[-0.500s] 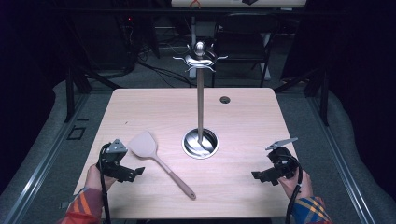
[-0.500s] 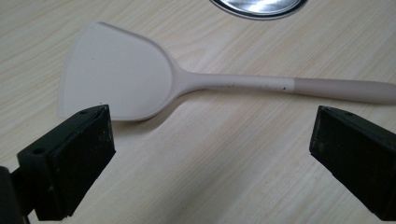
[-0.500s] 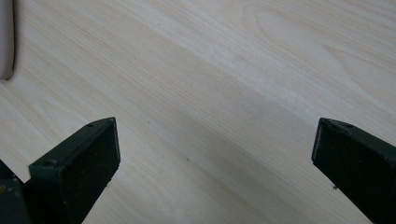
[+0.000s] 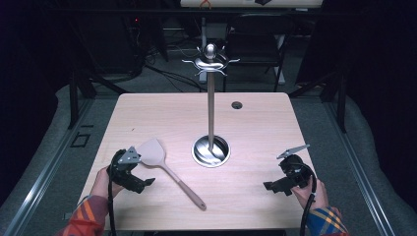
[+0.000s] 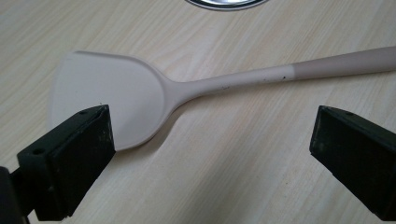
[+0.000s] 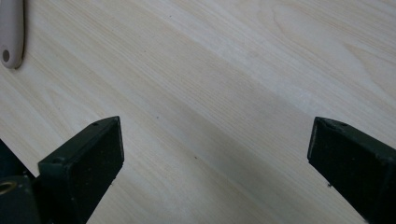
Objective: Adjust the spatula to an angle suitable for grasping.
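A beige spatula (image 4: pixel 164 164) lies flat on the wooden table (image 4: pixel 255 128), blade toward the left, handle running to the front right. My left gripper (image 4: pixel 140 183) rests just left of the blade, held by a hand. In the left gripper view it (image 5: pixel 210 140) stands open; the spatula blade (image 5: pixel 112 98) lies just beyond its left jaw and the handle crosses farther ahead, with nothing pinched. My right gripper (image 4: pixel 275 186) sits near the front right. In its own view it (image 6: pixel 215 154) is open over bare wood, with the spatula's handle end (image 6: pixel 10 32) at top left.
A tall metal utensil stand (image 4: pixel 210 98) with hooks at its top rises from a round shiny base (image 4: pixel 211 150) at the table's middle. A small cable hole (image 4: pixel 237 104) lies near the far edge. Behind the table stands a dark chair (image 4: pixel 255 44).
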`<state>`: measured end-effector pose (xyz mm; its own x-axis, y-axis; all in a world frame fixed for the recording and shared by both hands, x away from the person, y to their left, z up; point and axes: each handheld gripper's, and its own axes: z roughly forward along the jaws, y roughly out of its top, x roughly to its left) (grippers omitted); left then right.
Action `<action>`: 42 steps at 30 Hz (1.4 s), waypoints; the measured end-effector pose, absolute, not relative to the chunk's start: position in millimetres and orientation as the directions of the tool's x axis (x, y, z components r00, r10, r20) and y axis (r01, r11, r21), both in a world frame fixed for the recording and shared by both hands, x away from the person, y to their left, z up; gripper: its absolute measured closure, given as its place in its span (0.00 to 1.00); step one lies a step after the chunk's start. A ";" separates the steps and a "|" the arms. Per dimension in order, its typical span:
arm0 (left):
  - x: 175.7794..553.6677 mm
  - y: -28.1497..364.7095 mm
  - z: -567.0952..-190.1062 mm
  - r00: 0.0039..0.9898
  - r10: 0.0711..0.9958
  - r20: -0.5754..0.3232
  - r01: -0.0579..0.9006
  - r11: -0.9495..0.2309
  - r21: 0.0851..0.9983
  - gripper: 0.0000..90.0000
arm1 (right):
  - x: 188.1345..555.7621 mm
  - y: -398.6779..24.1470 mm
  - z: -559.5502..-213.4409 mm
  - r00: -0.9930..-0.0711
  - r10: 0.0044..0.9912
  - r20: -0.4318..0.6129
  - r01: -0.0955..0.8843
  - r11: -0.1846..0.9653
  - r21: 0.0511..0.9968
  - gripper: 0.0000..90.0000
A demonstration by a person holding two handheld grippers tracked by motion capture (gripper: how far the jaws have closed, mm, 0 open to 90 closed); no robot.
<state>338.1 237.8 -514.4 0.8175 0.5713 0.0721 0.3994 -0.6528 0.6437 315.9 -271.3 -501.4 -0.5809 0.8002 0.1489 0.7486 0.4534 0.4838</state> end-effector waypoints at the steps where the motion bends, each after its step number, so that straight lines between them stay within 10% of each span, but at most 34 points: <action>1: 339.5 236.4 -515.7 0.821 0.566 0.079 0.397 -0.665 0.632 0.00 | 316.5 -270.9 -502.1 -0.585 0.797 0.150 0.745 0.456 0.486 0.04; 42: 387.1 182.7 -548.6 0.949 0.310 0.054 0.231 -0.802 0.550 0.07 | 319.4 -268.5 -509.0 -0.592 0.790 0.162 0.762 0.483 0.431 0.03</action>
